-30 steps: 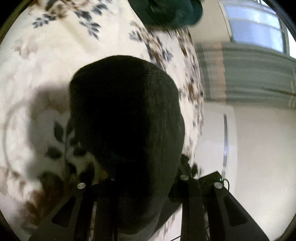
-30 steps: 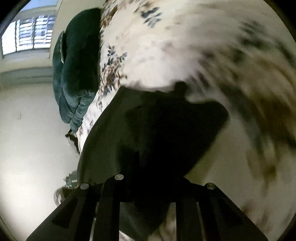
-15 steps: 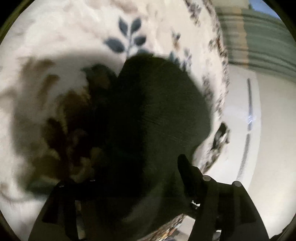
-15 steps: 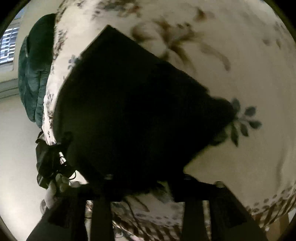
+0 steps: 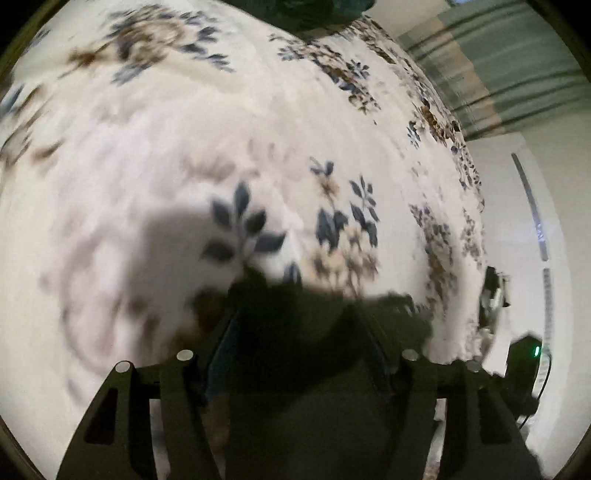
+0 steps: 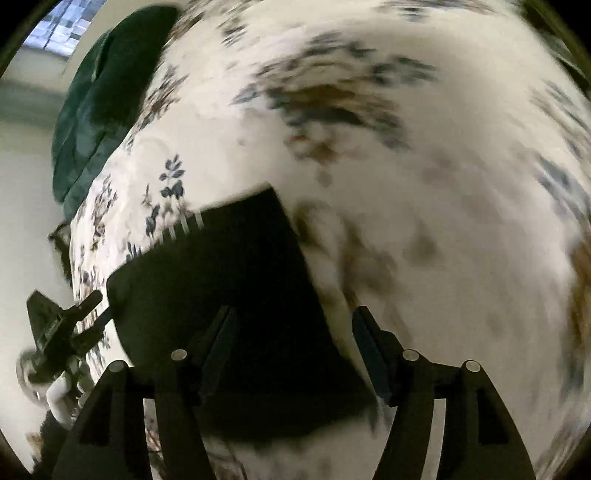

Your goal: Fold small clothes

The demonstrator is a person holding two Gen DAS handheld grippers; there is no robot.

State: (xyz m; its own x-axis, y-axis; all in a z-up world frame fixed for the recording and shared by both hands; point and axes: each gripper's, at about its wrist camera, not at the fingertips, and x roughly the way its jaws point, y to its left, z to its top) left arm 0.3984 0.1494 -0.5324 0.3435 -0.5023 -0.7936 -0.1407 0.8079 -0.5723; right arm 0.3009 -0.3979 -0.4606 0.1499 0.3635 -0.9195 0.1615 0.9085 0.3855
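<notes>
A small black garment (image 6: 229,280) lies flat on the floral bedspread (image 6: 424,155), with a white-striped label at its far left edge. My right gripper (image 6: 291,317) is open just above the garment's right part, holding nothing. In the left wrist view the same black garment (image 5: 314,369) fills the lower middle. My left gripper (image 5: 295,317) is open over the garment's near edge, its fingers spread and empty. The left gripper also shows in the right wrist view (image 6: 64,325) at the bed's left edge.
A dark green blanket (image 6: 99,107) is piled at the far end of the bed, also seen in the left wrist view (image 5: 314,14). The bed's edge (image 5: 476,280) drops to a pale floor on the right. A window and a curtain (image 5: 517,74) stand beyond.
Both grippers have let go of the black garment and opened. It now lies flat on the bedspread, and both grippers have pulled back from it.
</notes>
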